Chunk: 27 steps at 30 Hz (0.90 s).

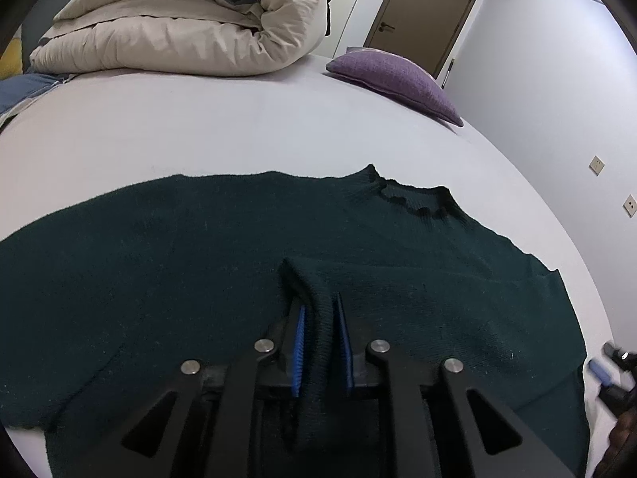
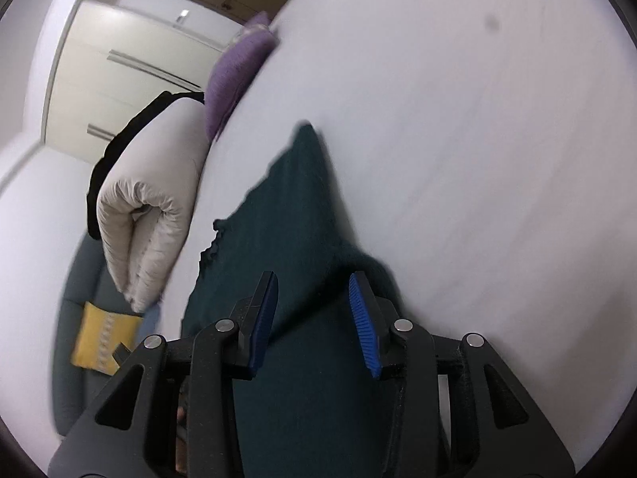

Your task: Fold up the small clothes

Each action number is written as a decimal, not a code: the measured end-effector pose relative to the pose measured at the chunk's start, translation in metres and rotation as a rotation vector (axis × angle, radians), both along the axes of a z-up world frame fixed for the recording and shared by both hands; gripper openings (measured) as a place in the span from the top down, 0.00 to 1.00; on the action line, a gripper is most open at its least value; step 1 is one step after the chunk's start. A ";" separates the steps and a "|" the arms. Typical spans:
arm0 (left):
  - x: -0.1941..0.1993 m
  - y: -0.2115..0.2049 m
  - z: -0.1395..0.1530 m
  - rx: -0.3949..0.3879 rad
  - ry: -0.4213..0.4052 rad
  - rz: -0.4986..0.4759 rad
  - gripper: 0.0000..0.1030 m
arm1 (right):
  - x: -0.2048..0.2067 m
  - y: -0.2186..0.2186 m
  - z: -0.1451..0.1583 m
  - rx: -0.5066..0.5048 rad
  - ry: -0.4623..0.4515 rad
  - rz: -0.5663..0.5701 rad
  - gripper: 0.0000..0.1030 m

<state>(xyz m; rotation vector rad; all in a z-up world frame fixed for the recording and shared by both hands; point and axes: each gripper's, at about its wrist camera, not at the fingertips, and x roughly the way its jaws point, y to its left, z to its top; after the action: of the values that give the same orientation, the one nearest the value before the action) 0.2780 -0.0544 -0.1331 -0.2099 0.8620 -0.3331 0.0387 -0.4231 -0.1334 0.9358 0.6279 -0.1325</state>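
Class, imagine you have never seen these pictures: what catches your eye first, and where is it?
A dark green sweater lies spread on the white bed, its cuff pinched in the left gripper. Behind it sits a rolled beige duvet, with a purple cushion to its right.

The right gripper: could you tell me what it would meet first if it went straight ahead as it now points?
Most likely the dark green sweater, which runs between and beyond the right gripper's open fingers; depth is unclear in this blurred view.

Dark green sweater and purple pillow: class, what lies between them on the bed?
Only bare white sheet between the dark green sweater and the purple pillow, seen in the left wrist view.
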 end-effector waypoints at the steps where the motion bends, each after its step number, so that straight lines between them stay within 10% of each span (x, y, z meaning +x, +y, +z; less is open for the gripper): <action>1: 0.001 0.000 -0.001 -0.005 0.001 0.001 0.83 | 0.004 0.003 0.013 -0.072 0.002 0.001 0.64; 9: -0.001 0.008 -0.007 -0.070 0.008 0.005 0.81 | 0.115 -0.004 0.025 -0.353 0.137 0.060 0.65; 14: -0.002 0.011 -0.009 -0.092 0.003 0.005 0.81 | 0.162 -0.013 0.001 -0.512 0.250 0.070 0.89; 27: -0.002 0.016 -0.008 -0.121 -0.001 0.008 0.81 | 0.159 -0.020 0.020 -0.604 0.233 0.027 0.91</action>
<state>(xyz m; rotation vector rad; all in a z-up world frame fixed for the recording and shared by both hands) 0.2757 -0.0386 -0.1411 -0.3257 0.8409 -0.3781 0.1981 -0.4427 -0.1134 0.3290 0.7575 -0.3878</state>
